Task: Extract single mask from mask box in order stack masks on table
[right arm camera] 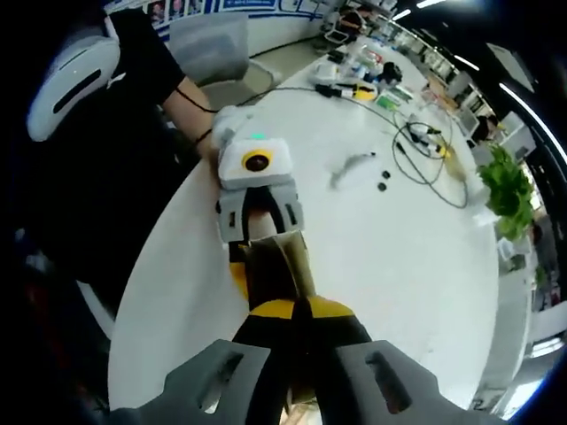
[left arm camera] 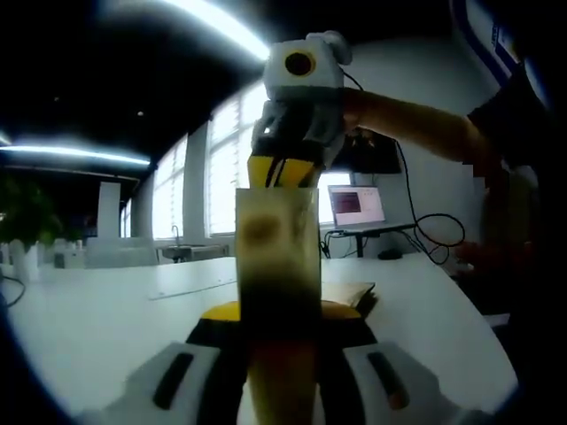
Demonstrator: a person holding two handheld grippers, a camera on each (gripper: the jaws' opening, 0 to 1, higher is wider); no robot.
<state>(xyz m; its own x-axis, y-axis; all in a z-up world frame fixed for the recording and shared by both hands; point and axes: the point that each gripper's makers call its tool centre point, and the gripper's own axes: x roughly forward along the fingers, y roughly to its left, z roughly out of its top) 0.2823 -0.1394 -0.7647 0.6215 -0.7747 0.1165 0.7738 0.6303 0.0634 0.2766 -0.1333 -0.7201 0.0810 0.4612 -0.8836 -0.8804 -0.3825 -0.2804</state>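
Note:
A pale mask [left arm camera: 276,248] hangs as a flat strip between the two grippers, above the white table [left arm camera: 97,319]. In the left gripper view my left gripper [left arm camera: 279,312] is shut on its near end. The right gripper [left arm camera: 283,173] comes in from above and pinches the far end with its yellow tips. In the right gripper view my right gripper [right arm camera: 297,310] is shut on the mask [right arm camera: 282,261], looking down at the table [right arm camera: 399,266]. The left gripper [right arm camera: 257,226] holds the other end. A flat brownish thing [left arm camera: 356,297], maybe the mask box, lies behind the left jaws.
A laptop [left arm camera: 354,205] and looped cables [left arm camera: 438,235] sit at the table's far side. Cables and small parts [right arm camera: 425,150], a green plant [right arm camera: 507,190] and a chair [right arm camera: 208,44] lie further out. A person in dark clothes [right arm camera: 106,133] stands at the table edge.

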